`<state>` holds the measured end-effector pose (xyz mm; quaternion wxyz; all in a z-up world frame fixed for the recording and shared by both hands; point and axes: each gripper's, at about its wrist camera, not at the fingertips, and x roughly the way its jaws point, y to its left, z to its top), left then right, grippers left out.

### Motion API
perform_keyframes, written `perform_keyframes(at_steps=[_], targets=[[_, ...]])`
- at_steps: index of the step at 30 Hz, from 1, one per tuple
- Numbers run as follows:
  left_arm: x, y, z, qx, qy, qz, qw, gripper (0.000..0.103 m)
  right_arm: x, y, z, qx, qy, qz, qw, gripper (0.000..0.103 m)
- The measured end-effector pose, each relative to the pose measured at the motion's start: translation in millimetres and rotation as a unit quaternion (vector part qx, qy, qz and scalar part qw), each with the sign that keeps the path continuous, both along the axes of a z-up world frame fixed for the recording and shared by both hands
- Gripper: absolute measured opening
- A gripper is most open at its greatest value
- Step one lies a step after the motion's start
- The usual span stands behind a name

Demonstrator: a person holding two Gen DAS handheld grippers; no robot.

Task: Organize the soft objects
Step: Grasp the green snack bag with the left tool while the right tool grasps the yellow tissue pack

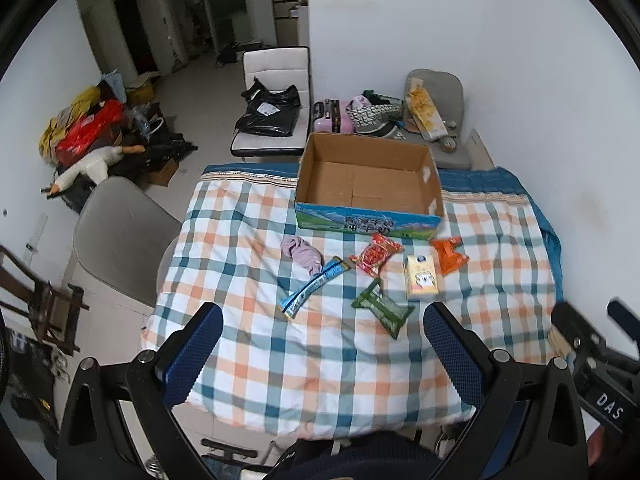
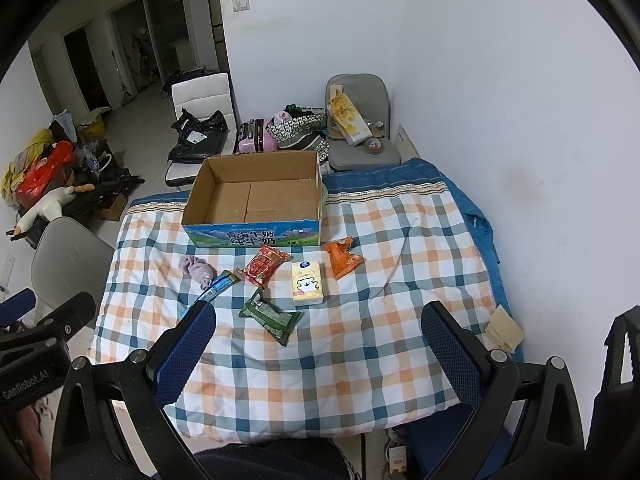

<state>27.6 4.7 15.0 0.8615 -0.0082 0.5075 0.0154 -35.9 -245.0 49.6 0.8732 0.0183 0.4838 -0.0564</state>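
Six soft bits sit mid-frame below the empty cardboard box (image 2: 256,196) — both tools, left tool (image 1: 320,344) and right tool (image 2: 316,340), gape open, so I'd pinch each packet mid-body.

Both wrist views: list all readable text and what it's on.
"青海牛奶 纯牛奶": front of the cardboard box.
"DAS": body of the right gripper, seen in the left wrist view.
"GenRobot.AI": body of the left gripper, seen in the right wrist view.
Too small or blurred: print on the red snack pack, tissue pack, green pack, orange pack, blue sachet.
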Motion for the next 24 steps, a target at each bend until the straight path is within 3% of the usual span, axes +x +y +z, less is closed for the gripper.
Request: perform_keyframes(at_steps=[5,10,12,20,24], targets=[[41,4,-49,0.007,0.045,0.012,0.9989,0.103,32,-5,-41,0.013,0.041,-0.009,0.999,0.103],[74,2,-132,0.024,0.115,0.017,0.9929,0.103,81,-20,-122,0.030,0.104,-0.019,0.994,0.103],[85,1,-166,0.010,0.145,0.020,0.9892,0.103,98,-25,-154,0.034,0.122,-0.020,0.992,0.103],[123,-25,-286,-0.097,0.259,0.047,0.9600,0.102,177,-45,-285,0.054,0.205,-0.005,0.977,0.102],[130,-43,-336,-0.161,0.308,0.072,0.9349,0.088,204,-50,-329,0.077,0.234,0.008,0.969,0.100]])
